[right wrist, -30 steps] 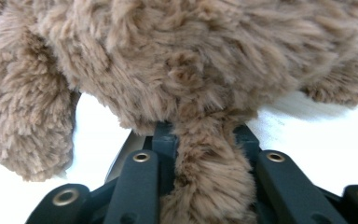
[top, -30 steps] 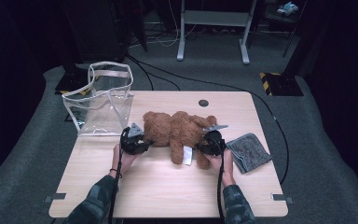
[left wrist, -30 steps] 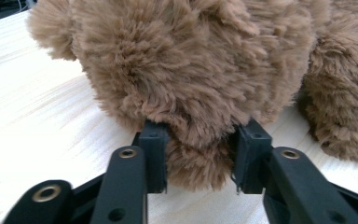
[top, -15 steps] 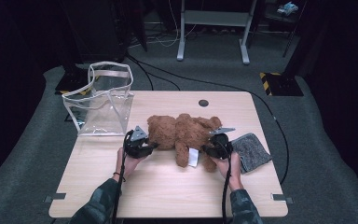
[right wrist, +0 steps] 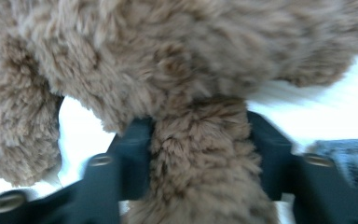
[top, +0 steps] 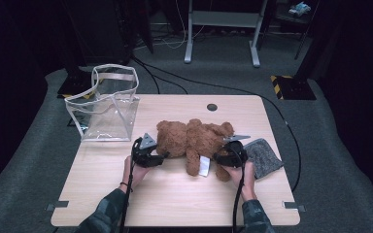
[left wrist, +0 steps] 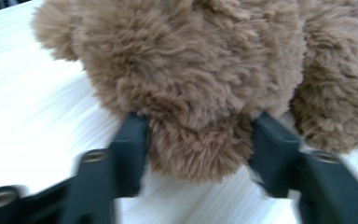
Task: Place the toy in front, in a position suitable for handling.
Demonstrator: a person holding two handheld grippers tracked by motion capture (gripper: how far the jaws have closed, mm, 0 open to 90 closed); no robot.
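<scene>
Evidently both tongs had just been opening. The left tongs (top: 161,156) stood at the left end of the bear (top: 194,141), with a tuft of fur between the jaws in the left gripper view, yet the pads (left wrist: 133,154) no longer pinched it. The right tongs (top: 219,158) stood at the bear's right end, with a limb (right wrist: 205,158) running between the jaws and filling most of the gap; whether the pads were pressing on it could not be told. The bear lay flat on the bench (top: 175,194), shifted slightly right of its earlier place. A bag (top: 107,109) stood left of the bear, a cloth (top: 264,155) just right of it. Judgement: the bear had been set down and was being released.
</scene>
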